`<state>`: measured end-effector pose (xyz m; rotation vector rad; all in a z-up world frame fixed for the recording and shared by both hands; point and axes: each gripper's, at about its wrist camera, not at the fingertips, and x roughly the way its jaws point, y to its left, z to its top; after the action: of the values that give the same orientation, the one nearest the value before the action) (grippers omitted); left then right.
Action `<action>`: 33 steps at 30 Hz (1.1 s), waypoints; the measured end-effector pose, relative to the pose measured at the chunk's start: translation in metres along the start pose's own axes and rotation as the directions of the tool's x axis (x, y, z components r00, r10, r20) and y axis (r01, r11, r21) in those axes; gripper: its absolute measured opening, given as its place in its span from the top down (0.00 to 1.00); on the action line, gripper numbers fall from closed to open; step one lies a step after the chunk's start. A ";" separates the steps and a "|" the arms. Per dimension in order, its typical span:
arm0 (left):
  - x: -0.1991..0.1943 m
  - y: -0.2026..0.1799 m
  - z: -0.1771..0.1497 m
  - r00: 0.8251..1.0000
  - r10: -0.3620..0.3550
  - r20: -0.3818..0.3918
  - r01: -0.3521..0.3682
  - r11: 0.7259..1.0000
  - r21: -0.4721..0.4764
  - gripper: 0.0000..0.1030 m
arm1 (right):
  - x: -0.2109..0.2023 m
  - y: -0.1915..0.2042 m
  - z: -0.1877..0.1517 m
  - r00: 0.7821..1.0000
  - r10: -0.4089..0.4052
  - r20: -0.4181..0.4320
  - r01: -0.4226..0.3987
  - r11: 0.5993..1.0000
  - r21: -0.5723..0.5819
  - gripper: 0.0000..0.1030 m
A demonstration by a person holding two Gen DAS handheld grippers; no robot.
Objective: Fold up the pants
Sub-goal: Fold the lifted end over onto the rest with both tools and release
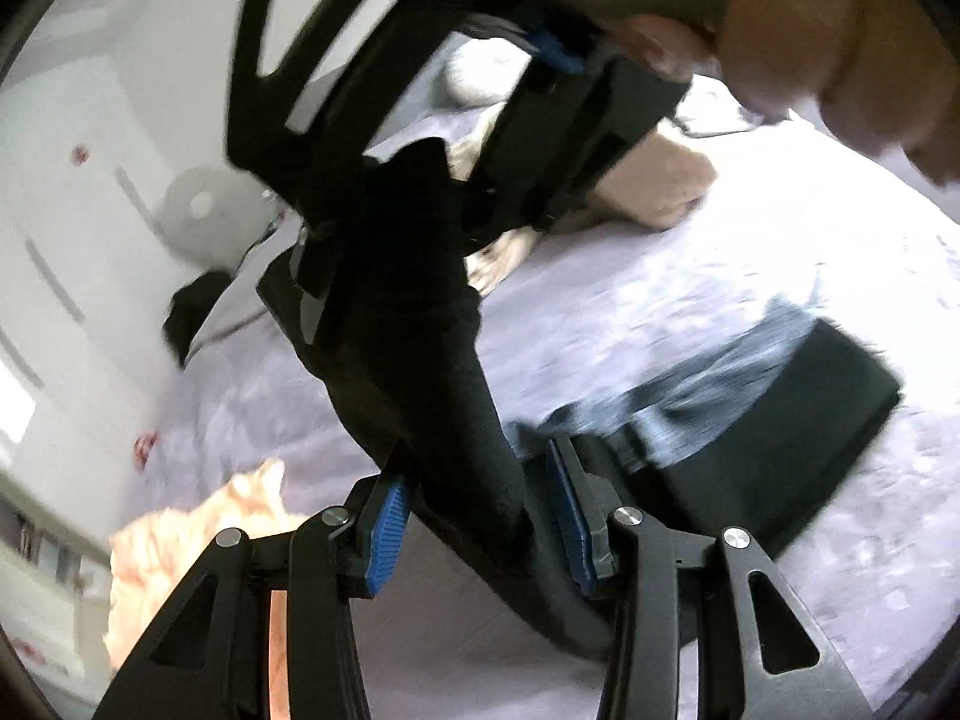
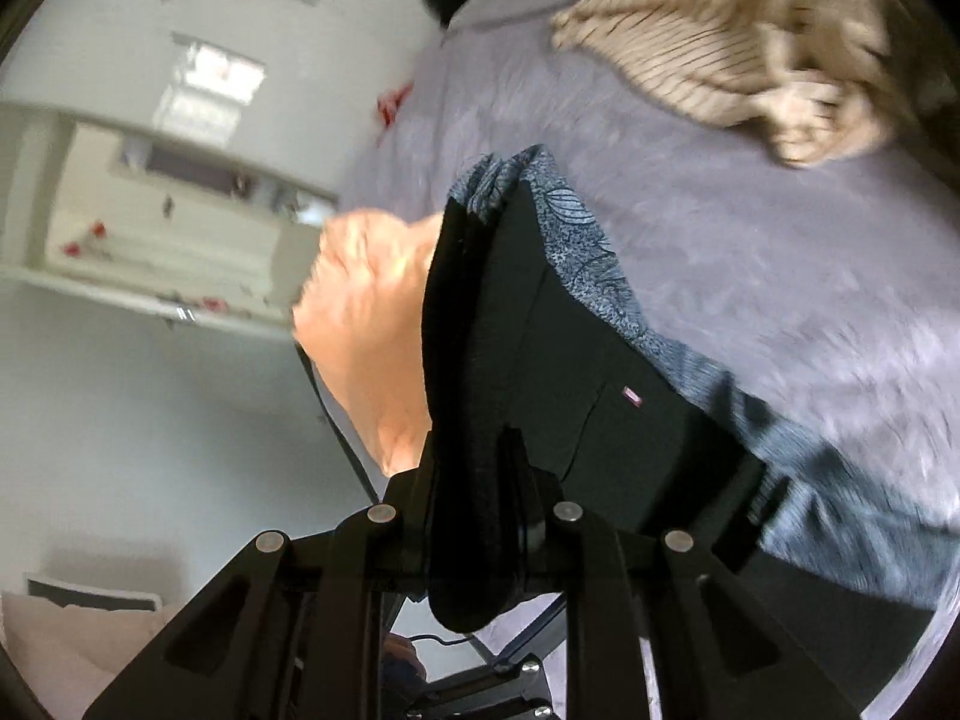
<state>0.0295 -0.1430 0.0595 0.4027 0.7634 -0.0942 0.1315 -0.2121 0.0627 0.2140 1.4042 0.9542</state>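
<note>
Around the bed [image 1: 750, 276], covered in a lilac sheet, sit other clothes: a striped beige garment [image 2: 738, 54] lies rumpled at the far side in the right wrist view, an orange cloth [image 1: 198, 528] hangs off the near bed edge by the left tool, a blue patterned garment [image 2: 600, 252] lies under the pants. Left tool [image 1: 480, 516] is open, blue pads [image 1: 387, 531] apart, a strip of the black pants [image 1: 420, 324] running up between them without being pinched. Right tool [image 2: 474, 516] is clamped on the pants fabric, a thick folded edge bunched in it, and it looms across the left view, blocking much of the bed. Rest of the pants lies flat on the bed, folded end [image 1: 798, 420] to the right of the left tool. Bare sheet beyond; white wardrobe [image 1: 72, 228] close at the bed's side
</note>
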 end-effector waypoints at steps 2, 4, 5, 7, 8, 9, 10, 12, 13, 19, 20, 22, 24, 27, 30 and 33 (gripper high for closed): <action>-0.005 -0.021 0.012 0.999 -0.029 0.014 0.028 0.999 0.037 0.56 | -0.028 -0.021 -0.017 0.998 0.025 0.062 -0.028 0.999 0.043 0.80; -0.008 -0.047 0.024 0.998 -0.061 0.026 0.059 0.995 0.085 0.56 | -0.055 -0.044 -0.036 0.992 0.040 0.123 -0.050 0.995 0.083 0.80; -0.009 -0.060 0.029 0.997 -0.076 0.031 0.072 0.991 0.110 0.56 | -0.065 -0.053 -0.042 0.989 0.044 0.144 -0.059 0.993 0.098 0.80; -0.010 -0.084 0.036 0.994 -0.106 0.031 0.100 0.983 0.151 0.56 | -0.086 -0.077 -0.062 0.980 0.052 0.192 -0.079 0.987 0.138 0.80; -0.010 -0.096 0.038 0.992 -0.122 0.029 0.115 0.979 0.168 0.56 | -0.096 -0.093 -0.076 0.974 0.055 0.219 -0.092 0.982 0.165 0.80; -0.009 -0.111 0.040 0.990 -0.140 0.023 0.133 0.973 0.187 0.56 | -0.105 -0.106 -0.087 0.969 0.057 0.239 -0.103 0.978 0.184 0.80; -0.007 -0.126 0.042 0.987 -0.158 0.014 0.152 0.966 0.208 0.56 | -0.111 -0.118 -0.096 0.965 0.058 0.254 -0.111 0.973 0.201 0.80; -0.001 -0.152 0.041 0.983 -0.181 -0.011 0.178 0.953 0.247 0.56 | -0.121 -0.150 -0.120 0.957 0.055 0.286 -0.129 0.960 0.249 0.80; 0.005 -0.166 0.038 0.981 -0.192 -0.031 0.193 0.944 0.268 0.56 | -0.125 -0.164 -0.130 0.954 0.053 0.295 -0.135 0.954 0.267 0.80; 0.039 -0.220 0.021 0.960 -0.227 -0.166 0.269 0.915 0.301 0.56 | -0.107 -0.248 -0.179 0.953 0.023 0.303 -0.150 0.904 0.401 0.80; 0.043 -0.227 0.018 0.956 -0.231 -0.181 0.279 0.910 0.306 0.56 | -0.100 -0.262 -0.186 0.954 0.018 0.298 -0.149 0.894 0.423 0.80; 0.048 -0.239 0.014 0.951 -0.236 -0.201 0.291 0.902 0.319 0.56 | -0.089 -0.280 -0.197 0.958 0.011 0.288 -0.148 0.878 0.456 0.80; 0.049 -0.242 0.009 0.947 -0.238 -0.215 0.300 0.897 0.326 0.56 | -0.079 -0.294 -0.208 0.958 0.000 0.285 -0.143 0.866 0.480 0.80; 0.043 -0.238 0.008 0.941 -0.252 -0.225 0.316 0.892 0.324 0.49 | -0.078 -0.296 -0.215 0.950 0.005 0.313 -0.170 0.849 0.500 0.81; 0.032 -0.221 0.010 0.929 -0.285 -0.237 0.347 0.893 0.285 0.34 | -0.083 -0.285 -0.214 0.955 -0.041 0.292 -0.112 0.866 0.487 0.79; 0.021 -0.201 0.013 0.923 -0.299 -0.244 0.357 0.902 0.245 0.33 | -0.086 -0.272 -0.211 0.957 -0.121 0.263 -0.021 0.877 0.481 0.76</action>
<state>0.0071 -0.3312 -0.0106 0.5599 1.0196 -0.4944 0.0720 -0.5248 -0.0953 0.6594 1.3464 0.4880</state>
